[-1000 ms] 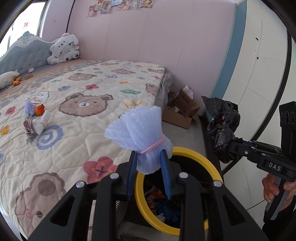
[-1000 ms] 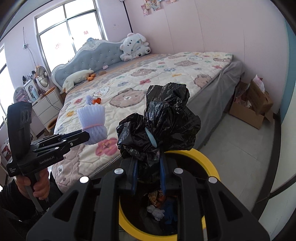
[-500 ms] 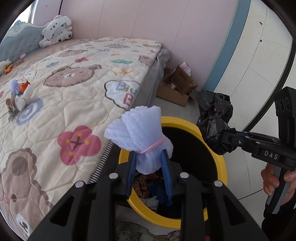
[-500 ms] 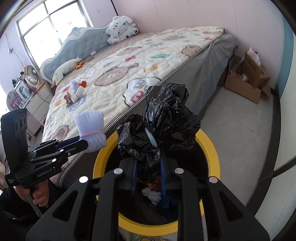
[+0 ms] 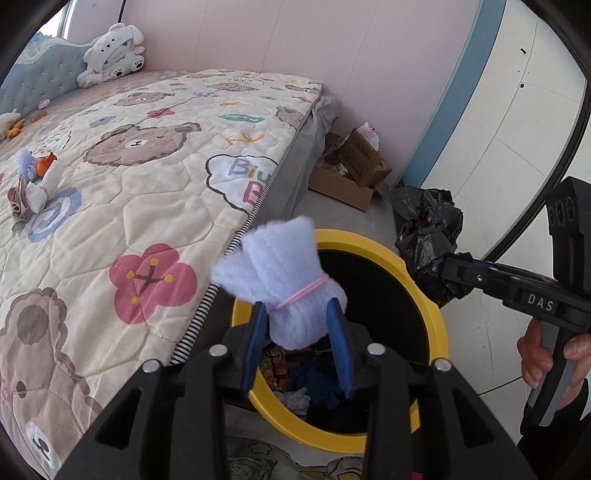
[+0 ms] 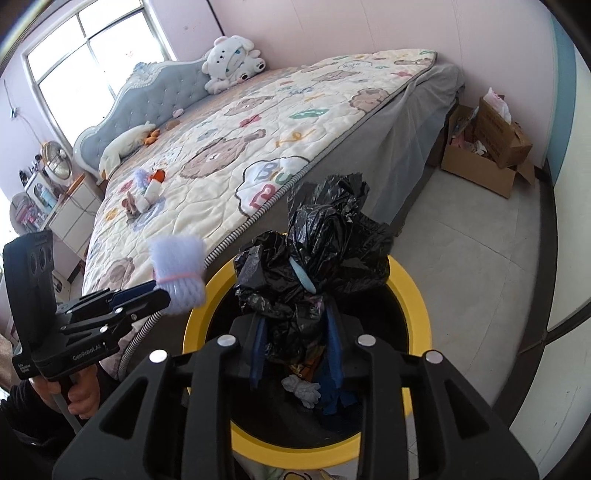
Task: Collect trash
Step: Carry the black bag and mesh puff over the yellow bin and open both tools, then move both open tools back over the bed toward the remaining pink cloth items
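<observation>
Poised over yellow-rimmed bin for dropping: left gripper, jaws just opening, white foam bundle loose between fingers; right gripper likewise parting round black bag, directly above trash below.

Pink walls, quilted bed, sunlit window

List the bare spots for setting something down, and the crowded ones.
Free: the quilt between the small trash pile and the bed's near edge; the floor tiles between the yellow bin and the cardboard box. Crowded: over the bin's mouth, where the foam bundle and black bag hang.
</observation>
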